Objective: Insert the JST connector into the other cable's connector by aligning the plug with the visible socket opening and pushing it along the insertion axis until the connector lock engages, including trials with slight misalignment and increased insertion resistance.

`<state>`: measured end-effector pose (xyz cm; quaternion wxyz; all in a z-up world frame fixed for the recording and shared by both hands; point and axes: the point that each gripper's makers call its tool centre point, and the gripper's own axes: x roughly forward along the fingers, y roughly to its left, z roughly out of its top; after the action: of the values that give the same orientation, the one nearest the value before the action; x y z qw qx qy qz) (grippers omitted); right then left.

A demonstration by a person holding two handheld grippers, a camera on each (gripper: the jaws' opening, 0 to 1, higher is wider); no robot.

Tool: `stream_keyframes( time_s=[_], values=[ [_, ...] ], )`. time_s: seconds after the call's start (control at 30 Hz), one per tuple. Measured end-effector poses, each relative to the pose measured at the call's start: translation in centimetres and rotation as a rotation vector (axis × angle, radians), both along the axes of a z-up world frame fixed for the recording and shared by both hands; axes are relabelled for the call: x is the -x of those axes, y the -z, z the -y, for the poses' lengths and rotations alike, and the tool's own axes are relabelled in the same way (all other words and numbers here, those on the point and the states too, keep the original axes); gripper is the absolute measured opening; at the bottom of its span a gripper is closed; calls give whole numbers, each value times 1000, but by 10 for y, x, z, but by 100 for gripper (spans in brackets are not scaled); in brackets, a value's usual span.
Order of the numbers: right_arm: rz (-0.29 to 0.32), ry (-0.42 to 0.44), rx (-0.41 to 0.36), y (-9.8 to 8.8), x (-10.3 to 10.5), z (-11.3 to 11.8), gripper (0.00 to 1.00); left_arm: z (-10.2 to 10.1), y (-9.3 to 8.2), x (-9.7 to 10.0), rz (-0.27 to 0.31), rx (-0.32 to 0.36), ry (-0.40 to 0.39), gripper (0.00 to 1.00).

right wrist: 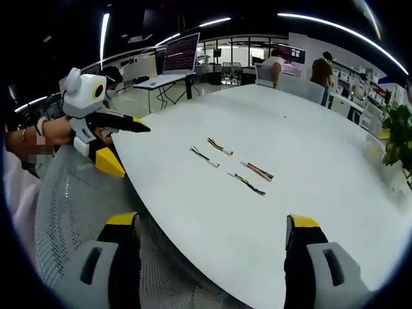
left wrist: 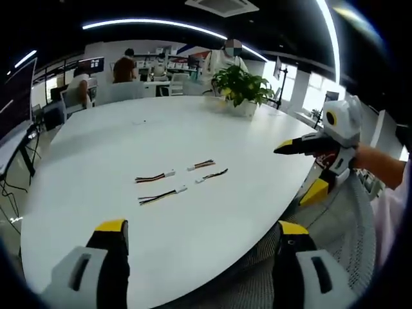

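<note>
Left gripper view is showing four short multicoloured cable pieces with small white JST connectors lying on the round white table (left wrist: 96,193): one cable (left wrist: 154,177) at the left, another (left wrist: 161,196) just below it, a third (left wrist: 201,165) farther back and a fourth (left wrist: 212,174) beside it, all apart from each other. The left gripper (left wrist: 201,226), with yellow-tipped black jaws, is hovering with its jaws spread wide and holding nothing, well apart from the cables. The right gripper (left wrist: 286,147) is reaching in from the right edge, a hand behind it, nothing visible between its jaws. Right gripper view is showing its own jaws (right wrist: 212,222) also spread wide and empty. A green potted plant (left wrist: 241,87) is standing at the table's far side, with people sitting at desks beyond.
</note>
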<state>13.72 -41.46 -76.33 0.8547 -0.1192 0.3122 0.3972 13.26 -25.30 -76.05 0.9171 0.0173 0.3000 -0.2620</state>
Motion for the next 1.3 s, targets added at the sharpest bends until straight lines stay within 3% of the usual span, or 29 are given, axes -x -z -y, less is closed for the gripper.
stream_keyframes(
  time_s=[0.7, 1.0, 1.13, 1.3],
  values=[
    [-10, 8, 4, 1, -1, 1, 90, 2, 3, 2, -17, -9, 18, 93],
    [-18, 15, -33, -3, -2, 1, 87, 1, 1, -1, -14, 14, -1, 93],
    [-10, 22, -35, -5, -3, 1, 84, 1, 6, 0, -22, -29, 14, 93],
    [8, 33, -37, -7, -6, 3, 83, 2, 6, 0, -24, -32, 19, 93]
  ],
)
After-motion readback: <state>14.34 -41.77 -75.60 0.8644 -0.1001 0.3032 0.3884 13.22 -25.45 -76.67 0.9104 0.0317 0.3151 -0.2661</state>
